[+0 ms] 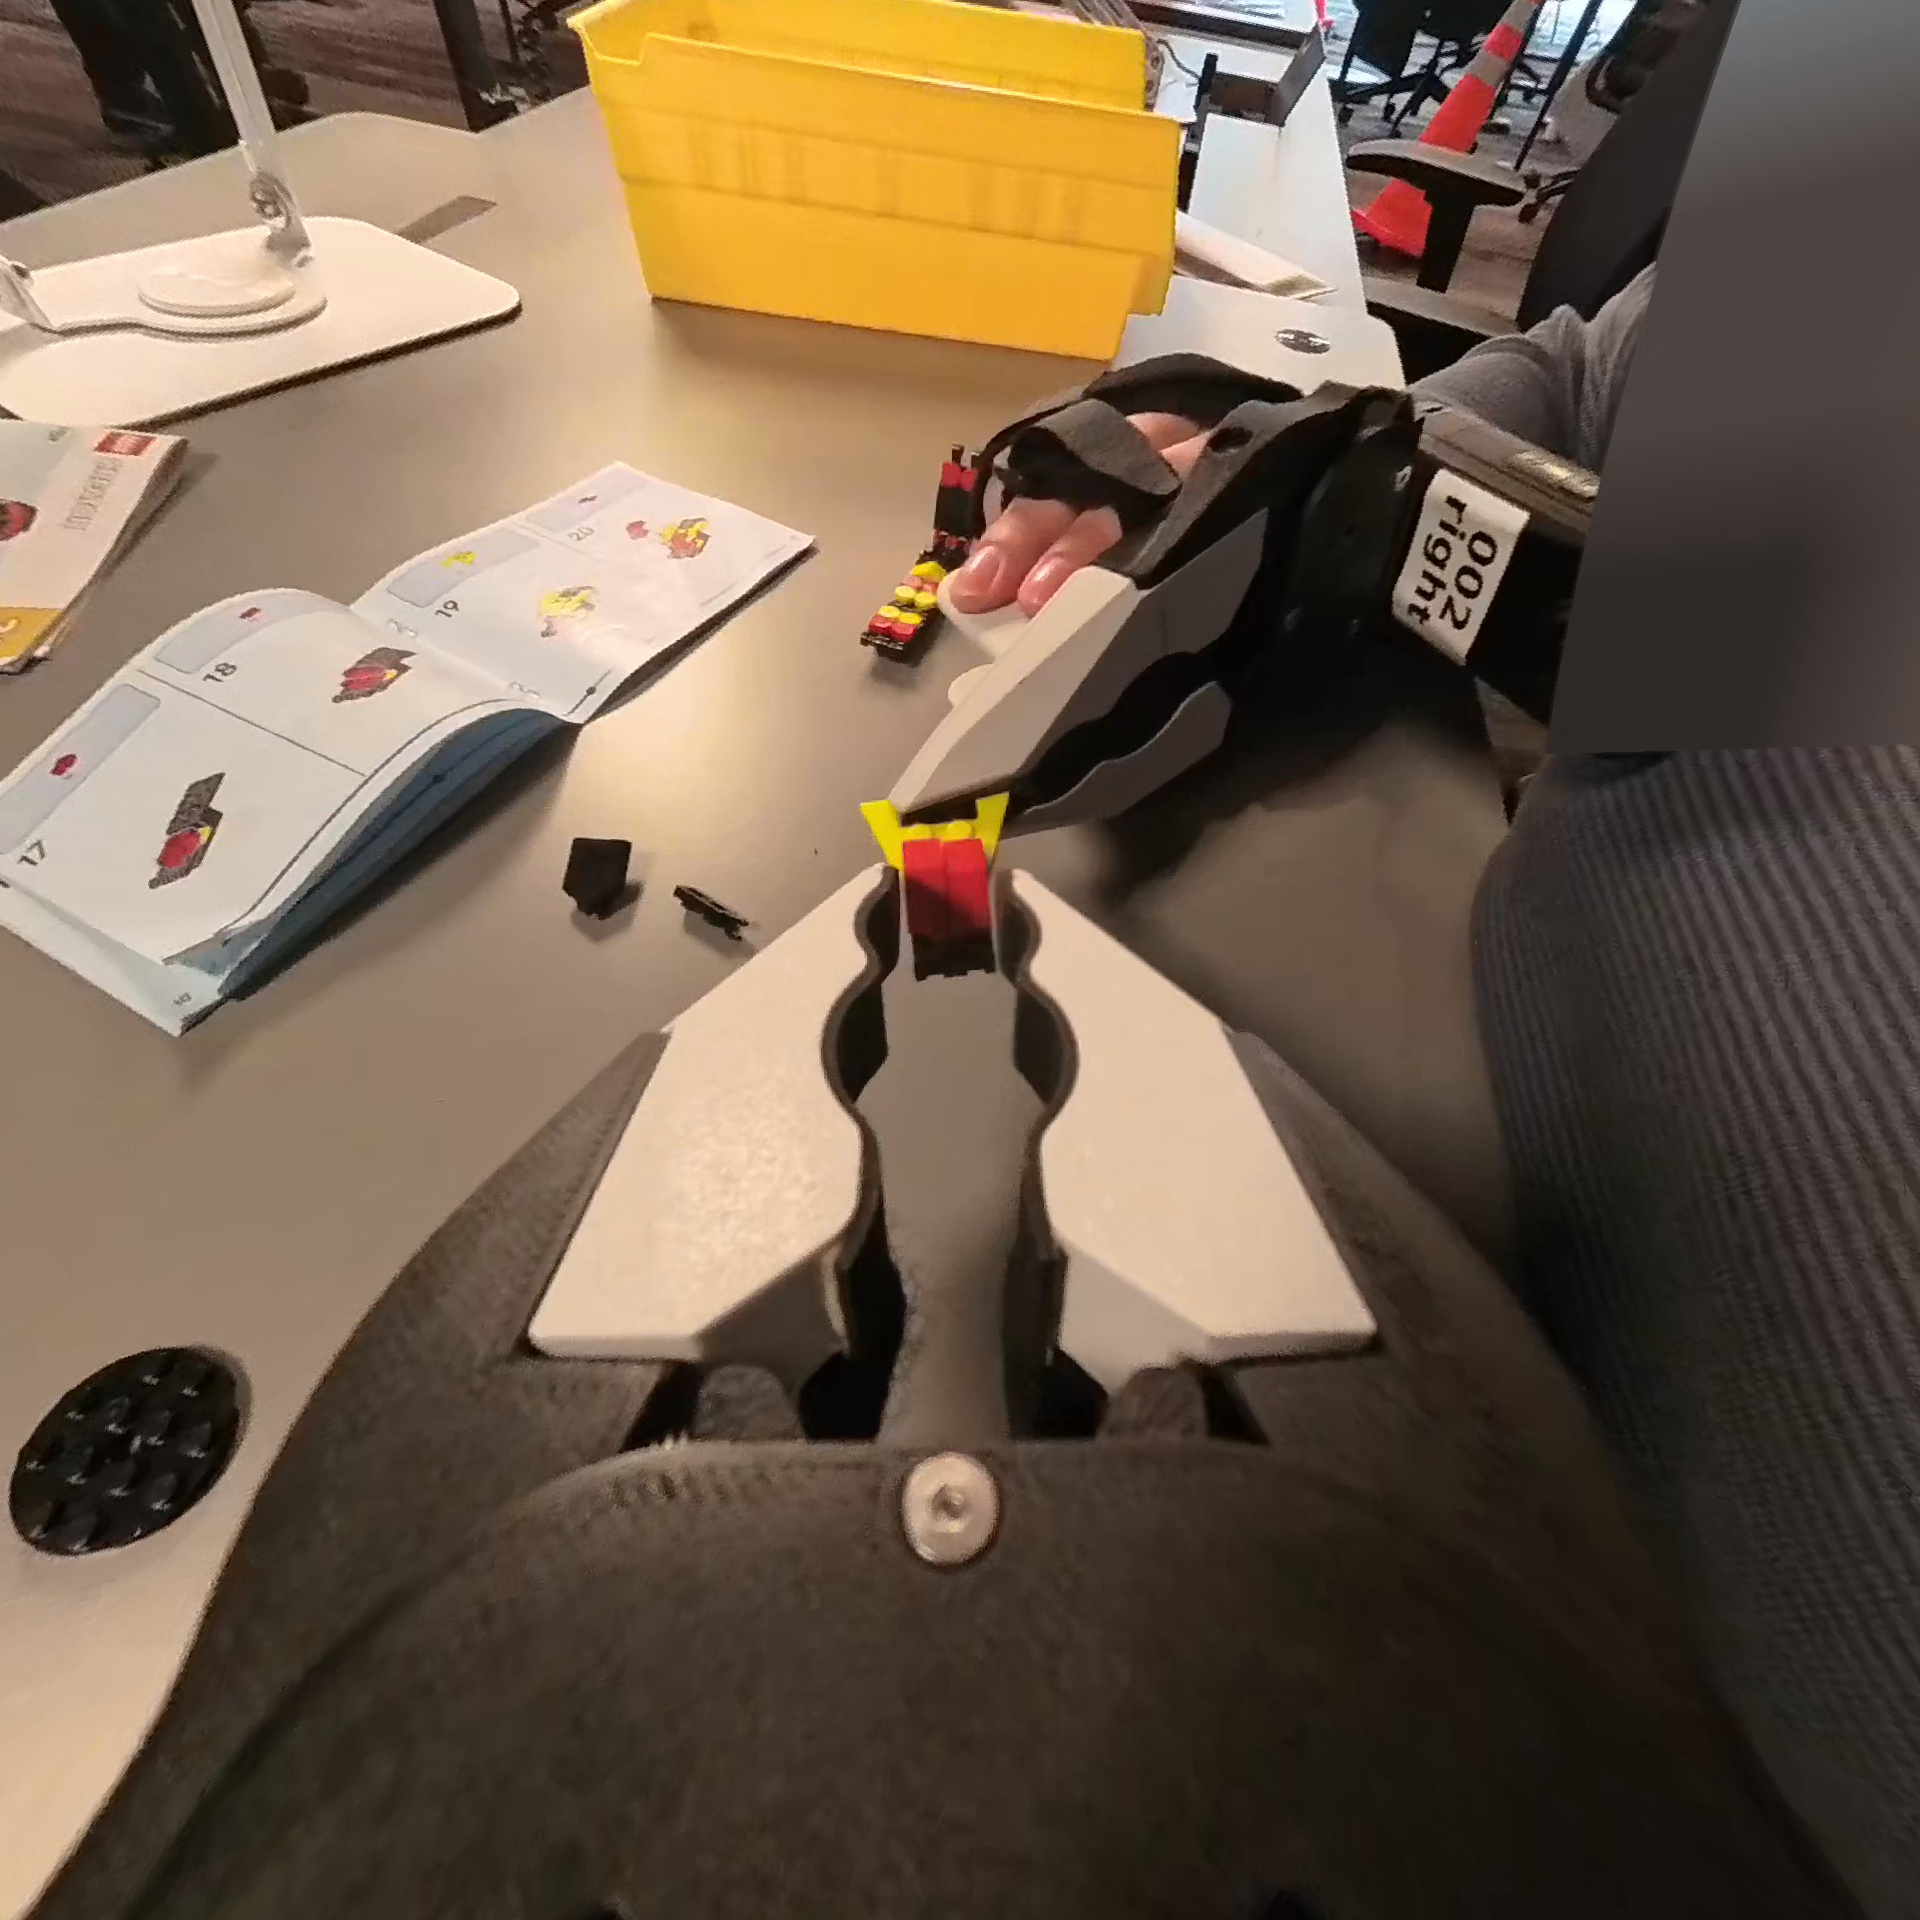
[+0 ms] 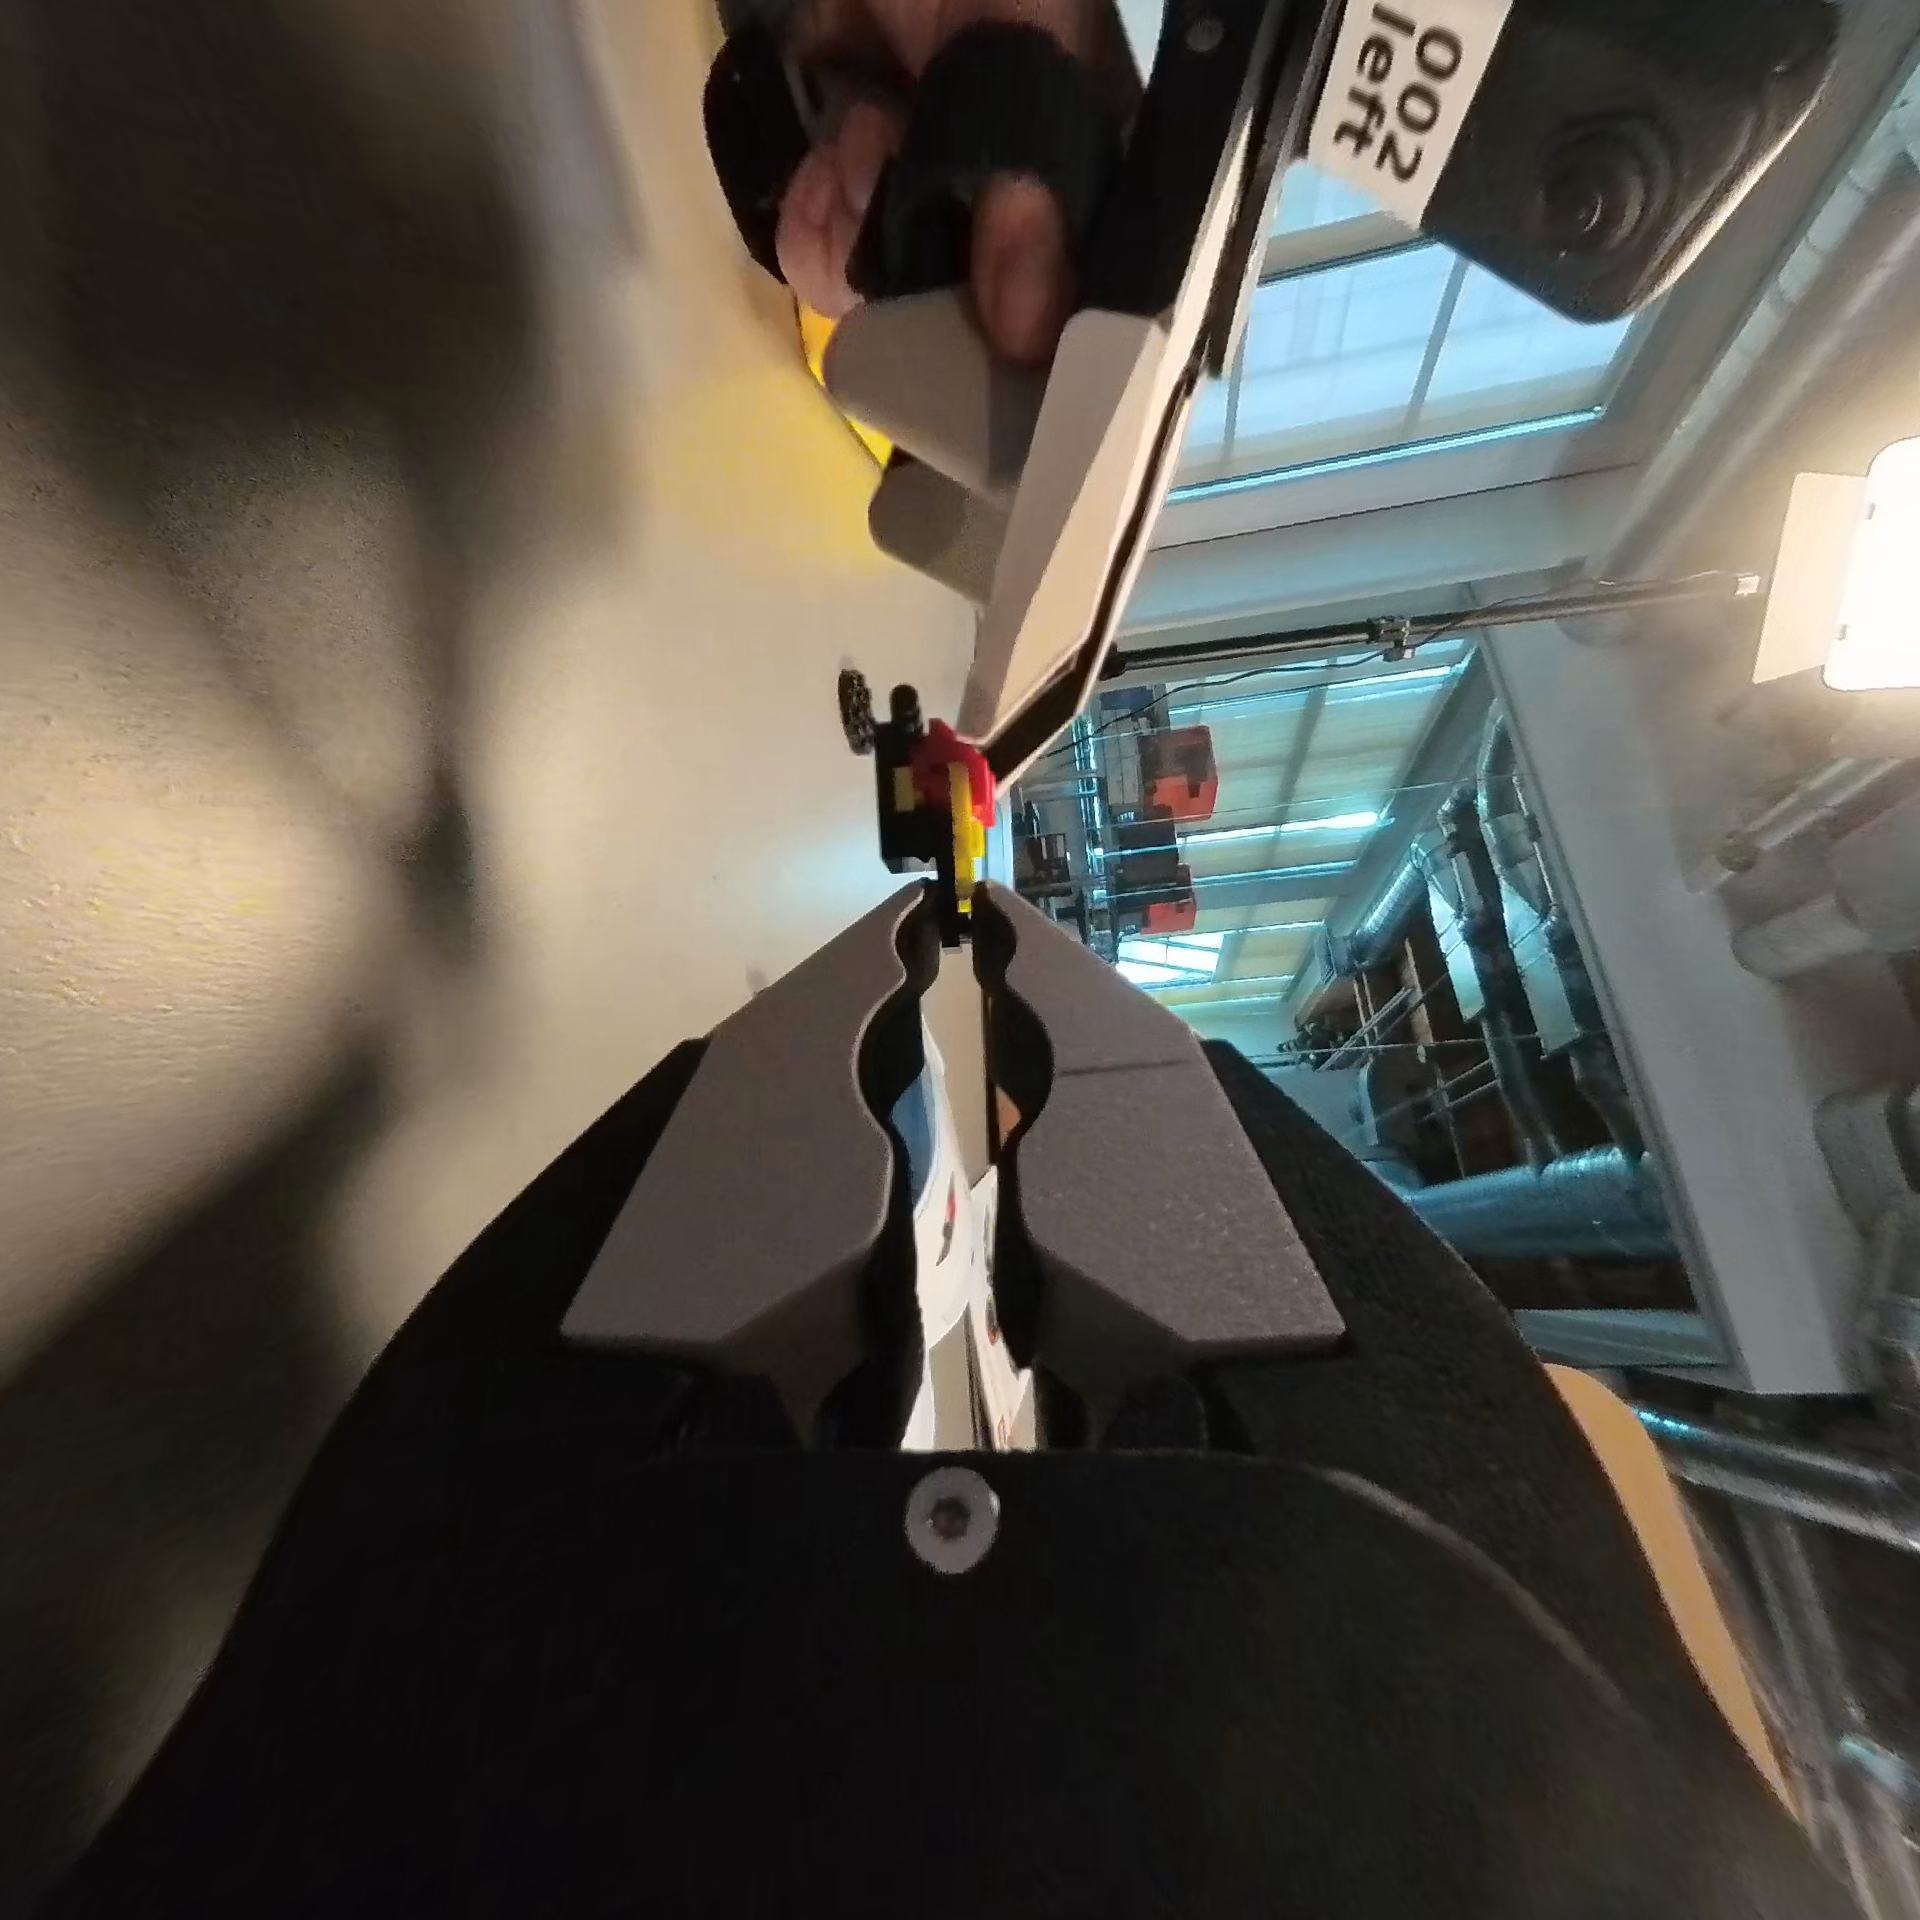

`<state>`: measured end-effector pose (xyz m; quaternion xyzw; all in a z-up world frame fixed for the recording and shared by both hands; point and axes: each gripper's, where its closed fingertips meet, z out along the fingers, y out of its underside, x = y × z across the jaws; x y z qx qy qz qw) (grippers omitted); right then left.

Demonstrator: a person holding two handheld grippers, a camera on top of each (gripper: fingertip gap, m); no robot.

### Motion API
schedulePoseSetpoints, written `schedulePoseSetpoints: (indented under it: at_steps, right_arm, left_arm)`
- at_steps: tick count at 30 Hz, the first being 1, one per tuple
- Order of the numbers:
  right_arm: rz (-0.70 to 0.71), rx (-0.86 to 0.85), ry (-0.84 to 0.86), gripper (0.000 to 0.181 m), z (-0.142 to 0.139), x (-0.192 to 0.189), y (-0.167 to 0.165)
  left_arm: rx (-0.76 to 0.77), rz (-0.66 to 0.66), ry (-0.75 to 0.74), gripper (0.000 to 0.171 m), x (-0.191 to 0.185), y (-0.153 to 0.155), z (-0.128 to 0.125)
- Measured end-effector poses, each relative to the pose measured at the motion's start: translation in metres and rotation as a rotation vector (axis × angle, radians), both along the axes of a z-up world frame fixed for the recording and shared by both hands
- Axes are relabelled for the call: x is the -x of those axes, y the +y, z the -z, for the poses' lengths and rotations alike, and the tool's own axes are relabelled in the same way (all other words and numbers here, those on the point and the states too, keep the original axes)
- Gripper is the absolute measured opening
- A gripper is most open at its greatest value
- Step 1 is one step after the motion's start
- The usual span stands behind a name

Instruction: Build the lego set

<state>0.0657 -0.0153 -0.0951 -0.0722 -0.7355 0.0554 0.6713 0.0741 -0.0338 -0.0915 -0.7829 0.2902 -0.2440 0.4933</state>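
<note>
Left gripper (image 1: pixel 943 883) clamps red-black-yellow lego sub-assembly (image 1: pixel 948 891) | right gripper (image 1: pixel 961 805) seemingly pinches its yellow end | light, brittle; grip flat sides

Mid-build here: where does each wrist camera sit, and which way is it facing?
Left wrist view: on the left gripper, looking forward and down over the table at the lego assembly, open instruction booklet and yellow bin; the right gripper and hand show.
Right wrist view: on the right gripper, rolled sideways, facing the assembly's edge, windows behind; the left gripper and hand show.
Shared: the assembly, pinched by both grippers.
</note>
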Motion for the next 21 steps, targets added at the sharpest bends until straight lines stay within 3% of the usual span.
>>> schedulePoseSetpoints:
  at_steps: [3, 6, 8, 10, 12, 15, 21]
  right_arm:
    - [-0.002, -0.001, 0.007, 0.003, -0.001, 0.0, 0.0]
    - [-0.003, 0.004, 0.008, 0.003, -0.002, -0.001, 0.0]
    - [-0.004, 0.012, 0.009, 0.003, -0.003, -0.001, 0.0]
    - [-0.007, 0.02, 0.006, 0.003, -0.002, -0.001, 0.0]
    - [-0.018, 0.029, -0.002, 0.003, -0.001, -0.001, -0.002]
    - [-0.039, 0.05, -0.019, 0.003, 0.001, -0.002, -0.007]
    - [-0.07, 0.077, -0.043, 0.002, 0.003, -0.003, -0.014]
  left_arm:
    - [0.001, 0.029, 0.0, 0.025, -0.003, -0.003, 0.0]
    - [-0.075, 0.064, 0.027, 0.046, -0.006, -0.009, -0.008]
    - [-0.182, 0.049, 0.179, 0.06, 0.002, -0.008, -0.005]
    - [-0.342, -0.008, 0.443, 0.068, 0.015, -0.001, 0.003]
    - [-0.519, -0.025, 0.686, 0.066, 0.019, 0.001, 0.007]
    - [-0.688, 0.006, 0.912, 0.06, 0.011, 0.001, 0.016]
    - [-0.814, 0.033, 1.066, 0.043, 0.003, 0.002, 0.021]
